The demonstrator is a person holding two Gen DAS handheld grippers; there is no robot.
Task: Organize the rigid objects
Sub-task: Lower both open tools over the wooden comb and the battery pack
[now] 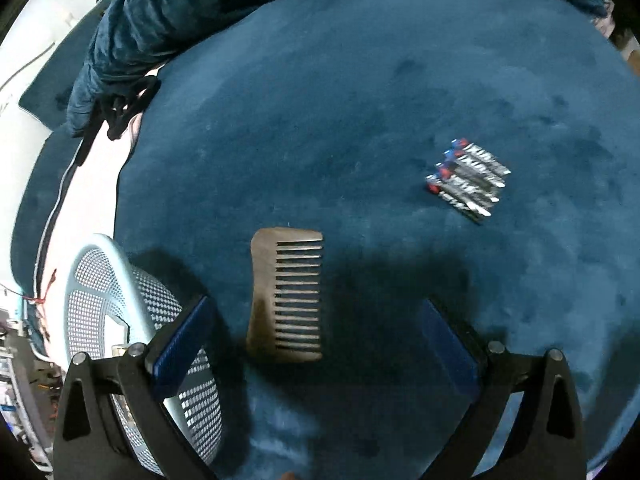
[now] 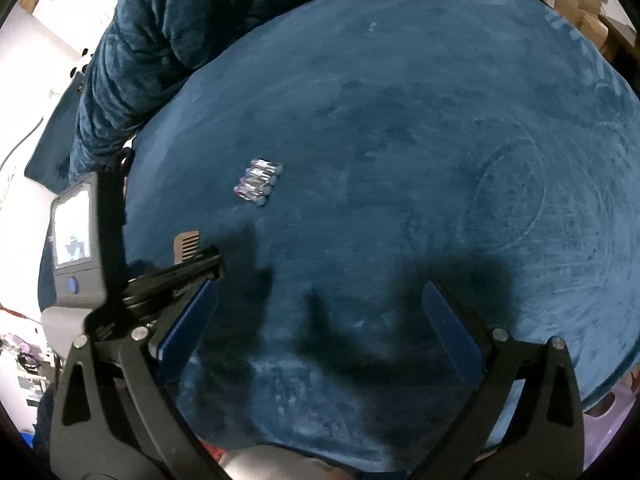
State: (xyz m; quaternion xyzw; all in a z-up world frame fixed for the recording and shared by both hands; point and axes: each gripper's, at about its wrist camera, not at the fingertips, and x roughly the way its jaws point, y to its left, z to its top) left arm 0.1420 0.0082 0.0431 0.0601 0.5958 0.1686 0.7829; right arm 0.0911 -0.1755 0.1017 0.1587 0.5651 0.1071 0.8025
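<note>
A brown wide-tooth comb [image 1: 286, 295] lies flat on the blue velvet table [image 1: 360, 100], teeth pointing right. My left gripper [image 1: 316, 324] hovers open just above it, the comb lying between the blue pads [image 1: 184, 340] without touching them. A shrink-wrapped pack of batteries [image 1: 468, 178] lies further off to the right. In the right wrist view the battery pack [image 2: 259, 182] sits left of centre and part of the comb [image 2: 186, 245] shows behind the left tool. My right gripper [image 2: 320, 316] is open over bare cloth, holding nothing.
A pale blue perforated plastic basket [image 1: 104, 280] stands at the table's left edge, partly under the left finger. A person's blue fleece sleeve [image 1: 132, 40] runs along the far left. The left tool's camera body [image 2: 74, 240] stands left of my right gripper. Cardboard boxes [image 2: 580, 4] sit far right.
</note>
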